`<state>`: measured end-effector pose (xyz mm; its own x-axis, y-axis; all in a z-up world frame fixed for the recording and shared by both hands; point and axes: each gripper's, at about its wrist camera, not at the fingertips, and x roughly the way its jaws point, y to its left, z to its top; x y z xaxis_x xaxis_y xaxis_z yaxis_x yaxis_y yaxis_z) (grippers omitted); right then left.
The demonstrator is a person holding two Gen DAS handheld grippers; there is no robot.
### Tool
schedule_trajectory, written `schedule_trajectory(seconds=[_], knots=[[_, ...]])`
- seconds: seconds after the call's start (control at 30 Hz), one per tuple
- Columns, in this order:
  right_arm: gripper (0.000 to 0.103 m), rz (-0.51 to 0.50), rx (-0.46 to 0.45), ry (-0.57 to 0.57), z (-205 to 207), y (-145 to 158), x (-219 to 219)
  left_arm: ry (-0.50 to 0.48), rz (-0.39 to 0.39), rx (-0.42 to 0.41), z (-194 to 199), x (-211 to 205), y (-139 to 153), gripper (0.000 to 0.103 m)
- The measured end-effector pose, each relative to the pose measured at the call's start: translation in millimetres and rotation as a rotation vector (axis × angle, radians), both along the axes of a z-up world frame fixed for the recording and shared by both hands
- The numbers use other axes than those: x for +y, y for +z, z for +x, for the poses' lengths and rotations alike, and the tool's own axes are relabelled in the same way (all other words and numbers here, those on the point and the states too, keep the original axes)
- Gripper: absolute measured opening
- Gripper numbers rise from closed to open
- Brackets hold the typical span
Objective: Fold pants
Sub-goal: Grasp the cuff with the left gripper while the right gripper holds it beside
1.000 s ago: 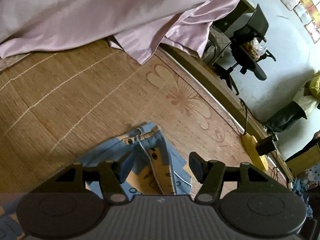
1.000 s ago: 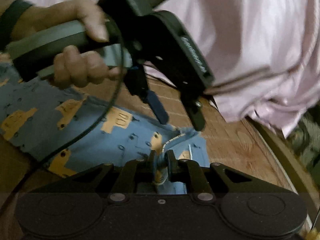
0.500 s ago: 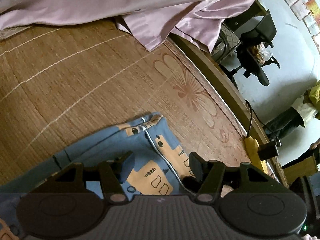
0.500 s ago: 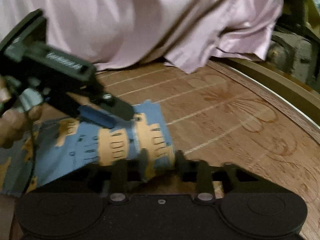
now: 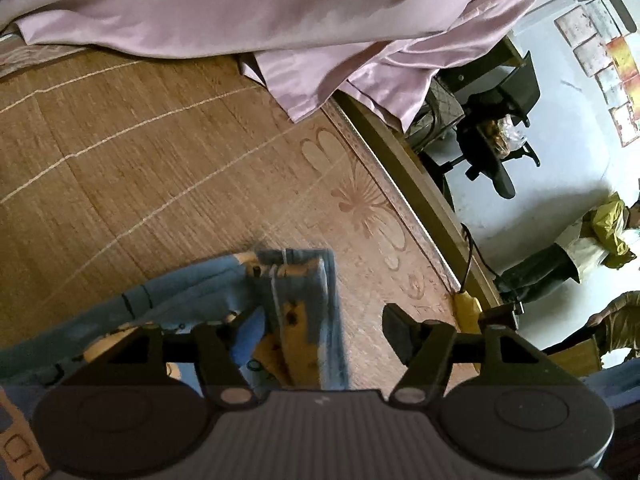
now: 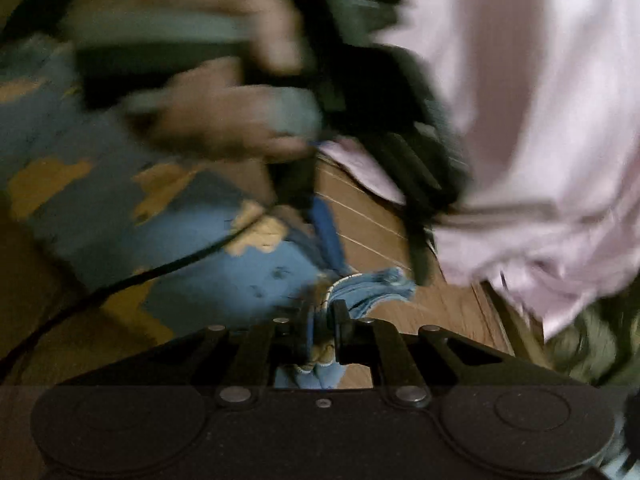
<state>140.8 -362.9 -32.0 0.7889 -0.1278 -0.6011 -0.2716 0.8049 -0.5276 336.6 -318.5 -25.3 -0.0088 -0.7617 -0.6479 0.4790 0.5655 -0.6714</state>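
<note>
Right gripper (image 6: 322,322): nearest in its own view, its 2 fingers are pressed almost together and pinch a bunched edge of the pants (image 6: 224,264), with white cord trim showing just at the tips.
Pants, right wrist view: blue fabric with yellow shapes, spreading left and far from the pinch across the woven mat (image 6: 368,224); the picture is heavily blurred.
Left gripper (image 5: 324,332): its 2 fingers are spread wide and grip nothing; the left finger (image 5: 250,334) lies over the blue fabric, though I cannot tell if it touches, and the right finger sits over bare mat.
Pants, left wrist view: a folded-looking end (image 5: 296,280) with a straight right edge lies between the spread fingers and reaches a little farther out; the rest trails off left.
Hand (image 6: 224,120): a person's hand holds the left gripper's handle, above the pants and left of the pink sheet (image 6: 540,120).
Far side: the pink sheet is draped along the far edge of the mat, well apart from the pants.
Progress: judged early to middle; 1 end is gathered and held, but no neat finished stack shows.
Left to do: likely laying the held end flat, squaring it, then further folds.
</note>
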Motion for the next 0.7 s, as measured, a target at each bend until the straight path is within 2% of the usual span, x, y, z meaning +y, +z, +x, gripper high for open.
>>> schedule_trajectory(seconds=[0.17,0.2,0.23,0.3,0.37,0.4,0.57,0.7], knots=[[0.010,-0.019,0.014,0.033,-2,-8,10,0.020,0.046,0.019,4,5,-5,0.072],[0.010,-0.017,0.015,0.031,-2,-8,9,0.027,0.050,0.027,5,5,-7,0.069],[0.010,-0.015,0.015,0.026,-2,-8,8,0.027,0.043,0.031,5,6,-8,0.064],[0.010,0.006,0.015,0.011,-2,-6,7,0.014,0.049,0.025,5,6,-9,0.032],[0.010,0.032,0.017,-0.005,-1,-6,5,0.010,0.066,0.009,3,5,-11,0.026],[0.010,0.040,0.015,-0.010,-2,-7,3,0.007,0.057,0.014,2,5,-13,0.018],[0.012,0.063,-0.003,-0.021,-8,-6,3,0.010,0.034,-0.010,-3,11,-11,0.009],[0.030,0.131,-0.023,-0.071,-11,-1,-5,0.036,0.034,-0.008,-4,19,-14,0.007]])
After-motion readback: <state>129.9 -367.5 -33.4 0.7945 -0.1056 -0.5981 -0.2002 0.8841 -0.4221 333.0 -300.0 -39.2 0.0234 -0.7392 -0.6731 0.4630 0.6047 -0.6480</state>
